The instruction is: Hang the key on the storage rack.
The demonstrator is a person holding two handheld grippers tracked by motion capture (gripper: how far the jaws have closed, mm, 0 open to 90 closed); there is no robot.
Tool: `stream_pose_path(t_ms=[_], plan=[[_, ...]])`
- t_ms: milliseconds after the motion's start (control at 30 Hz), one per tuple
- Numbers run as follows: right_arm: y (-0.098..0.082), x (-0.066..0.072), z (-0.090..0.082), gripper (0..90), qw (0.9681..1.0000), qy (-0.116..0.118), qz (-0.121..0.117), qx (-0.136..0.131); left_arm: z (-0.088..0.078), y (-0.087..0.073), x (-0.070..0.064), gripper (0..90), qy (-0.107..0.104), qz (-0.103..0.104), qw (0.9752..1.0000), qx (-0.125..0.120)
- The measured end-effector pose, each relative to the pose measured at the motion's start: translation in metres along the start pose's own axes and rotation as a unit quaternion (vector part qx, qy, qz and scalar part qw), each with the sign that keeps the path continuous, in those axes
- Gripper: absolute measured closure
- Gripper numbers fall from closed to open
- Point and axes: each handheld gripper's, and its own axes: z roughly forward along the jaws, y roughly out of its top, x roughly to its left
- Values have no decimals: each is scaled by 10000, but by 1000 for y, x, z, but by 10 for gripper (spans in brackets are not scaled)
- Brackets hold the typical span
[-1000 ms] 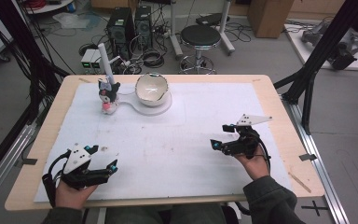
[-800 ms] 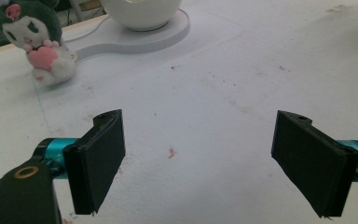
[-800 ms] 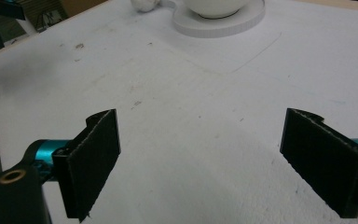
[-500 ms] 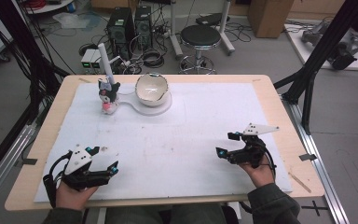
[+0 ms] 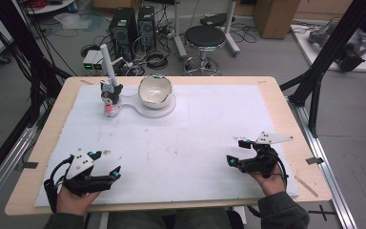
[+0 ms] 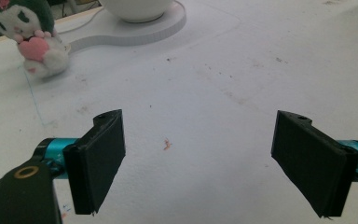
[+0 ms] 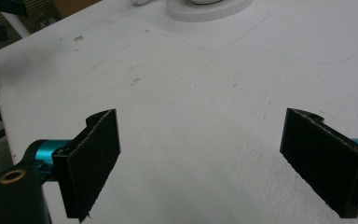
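Both pairs of jaws stand wide apart with only bare white mat between them. The left gripper [image 5: 106, 172] rests low at the table's near left corner, the right gripper [image 5: 237, 152] near the right edge. Well beyond them, at the far left of the mat [image 5: 195, 138], a plush toy [image 5: 110, 98] stands just beside a white bowl [image 5: 155, 90] on its flat stand

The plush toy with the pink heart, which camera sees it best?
The left gripper view: the plush toy is close, showing its pink heart. The high view has it small and far at the table's back, beside the white bowl. The right gripper view aims at the mat.
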Motion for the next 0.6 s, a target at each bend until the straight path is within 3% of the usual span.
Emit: stream_pose_path(t_ms=[600], plan=[[-12, 8, -13, 112, 10000, 11, -37, -2, 0, -4, -1, 179, -53, 37, 9999, 85]])
